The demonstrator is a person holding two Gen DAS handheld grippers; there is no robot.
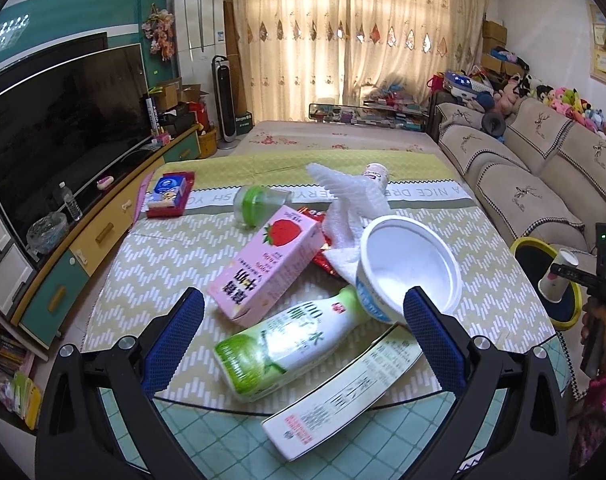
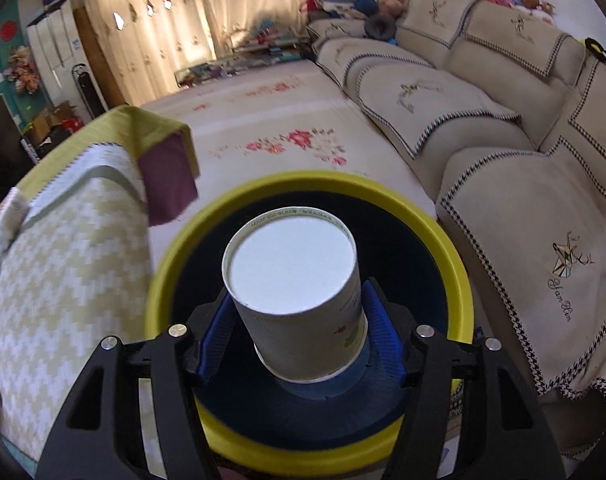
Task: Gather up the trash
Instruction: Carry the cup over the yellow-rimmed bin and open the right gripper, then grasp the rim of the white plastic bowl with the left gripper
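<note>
The left wrist camera sits just behind the left claw (image 1: pixel 303 308) and looks forward and a little down across the cloth-covered tabletop (image 1: pixel 163 248). It faces the cream curtains (image 1: pixel 343 40) at the top of the frame. The things on the tabletop are close, at the lower middle.

The right wrist camera sits behind the right claw (image 2: pixel 299 332) and looks steeply down, very near the round yellow-rimmed bin (image 2: pixel 159 280) in the lower middle.

Both views share that bin, seen at the right edge (image 1: pixel 521 245) of the left view, the white paper cup (image 2: pixel 291 264) (image 1: pixel 556 280), the beige sofa (image 1: pixel 543 160) (image 2: pixel 463 120) and the tabletop's corner (image 2: pixel 63 240). The left view also shows the right claw (image 1: pixel 559 270) at its right edge.
</note>
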